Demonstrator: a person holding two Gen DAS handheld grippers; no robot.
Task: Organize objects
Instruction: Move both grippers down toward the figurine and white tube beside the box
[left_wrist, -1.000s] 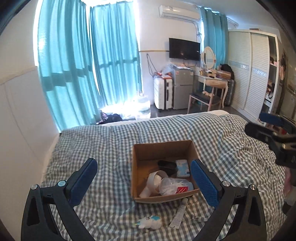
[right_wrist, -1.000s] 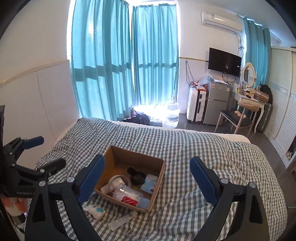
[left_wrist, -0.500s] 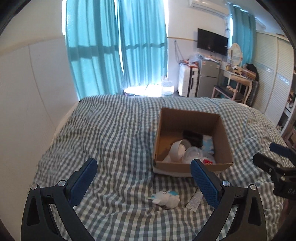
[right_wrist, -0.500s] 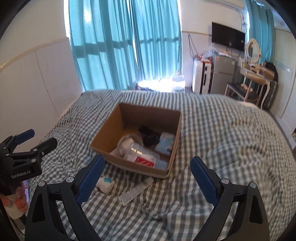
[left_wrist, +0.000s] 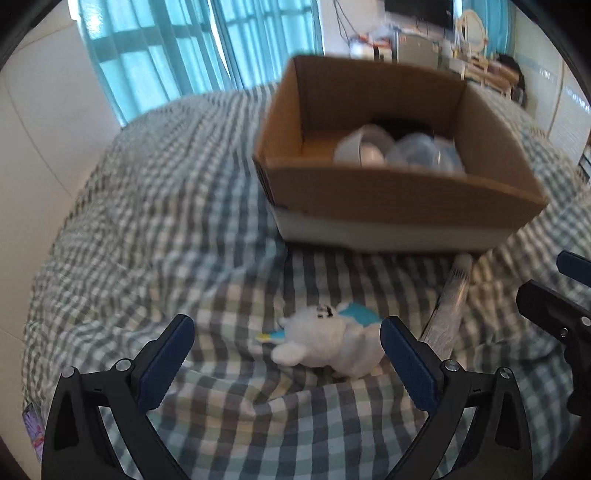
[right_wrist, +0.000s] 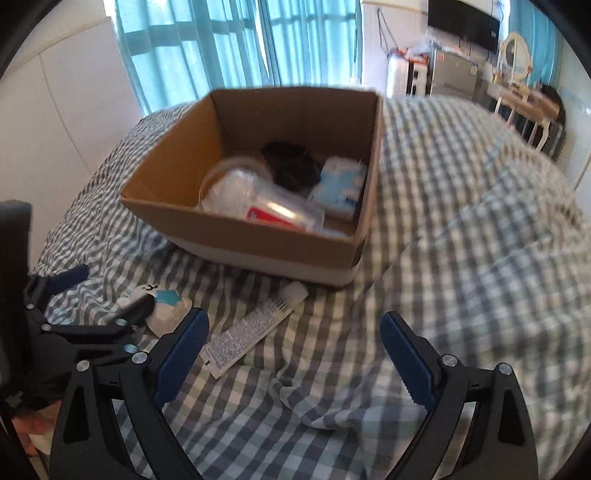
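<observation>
Sitting on checked bedding (left_wrist: 155, 206), holding sorted items: cardboard box (left_wrist: 388, 206). Still lying outside, just before its near wall: white plush toy (left_wrist: 325, 343) and tube (right_wrist: 255, 328). Hovering spread wide, empty: left gripper (left_wrist: 284, 354), framing the toy, probably for grasping; right gripper (right_wrist: 291, 347), likewise.

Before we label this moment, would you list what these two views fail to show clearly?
- Print on the tube: too small and blurred in the right wrist view; smeared in the left.
- Black item in the cardboard box: dark, blurred, unidentifiable.
- Box floor, left wrist view: the near wall hides most contents.
- Plush toy: partly covered by the left gripper in the right wrist view.
</observation>
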